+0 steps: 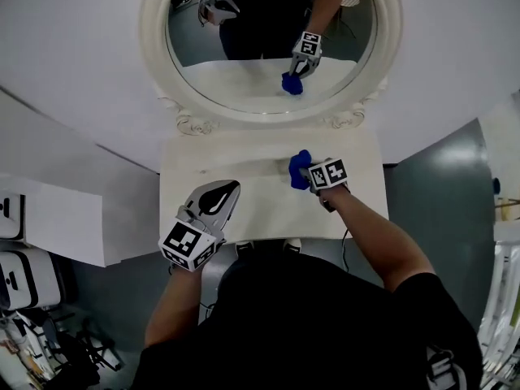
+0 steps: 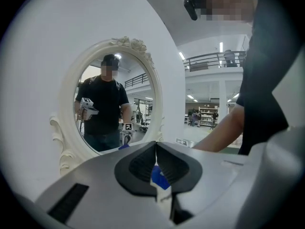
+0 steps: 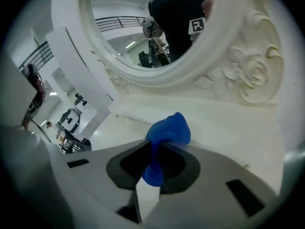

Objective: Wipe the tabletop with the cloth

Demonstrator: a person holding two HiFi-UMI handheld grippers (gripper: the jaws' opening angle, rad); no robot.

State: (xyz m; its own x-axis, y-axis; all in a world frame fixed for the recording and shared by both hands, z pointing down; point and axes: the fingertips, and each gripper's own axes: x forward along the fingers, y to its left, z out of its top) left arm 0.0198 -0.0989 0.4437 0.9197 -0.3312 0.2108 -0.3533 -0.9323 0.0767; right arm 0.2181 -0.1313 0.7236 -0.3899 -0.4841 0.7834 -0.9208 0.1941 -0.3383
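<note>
The blue cloth (image 1: pixel 298 169) is bunched on the right half of the white tabletop (image 1: pixel 244 169), a little in front of the mirror's base. My right gripper (image 1: pixel 307 174) is shut on it, and the cloth (image 3: pixel 167 131) bulges out past the jaw tips over the tabletop (image 3: pixel 228 132). My left gripper (image 1: pixel 232 187) hovers over the table's front left with its jaws shut and nothing between them. In the left gripper view the left gripper (image 2: pixel 156 145) points at the mirror, and a scrap of the blue cloth (image 2: pixel 160 178) shows beyond the jaws.
A round mirror (image 1: pixel 268 39) in an ornate white frame (image 3: pixel 248 80) stands along the table's back edge and reflects both grippers. White panels (image 1: pixel 57 218) lean at the left. Grey floor (image 1: pixel 431 185) lies to the right of the small table.
</note>
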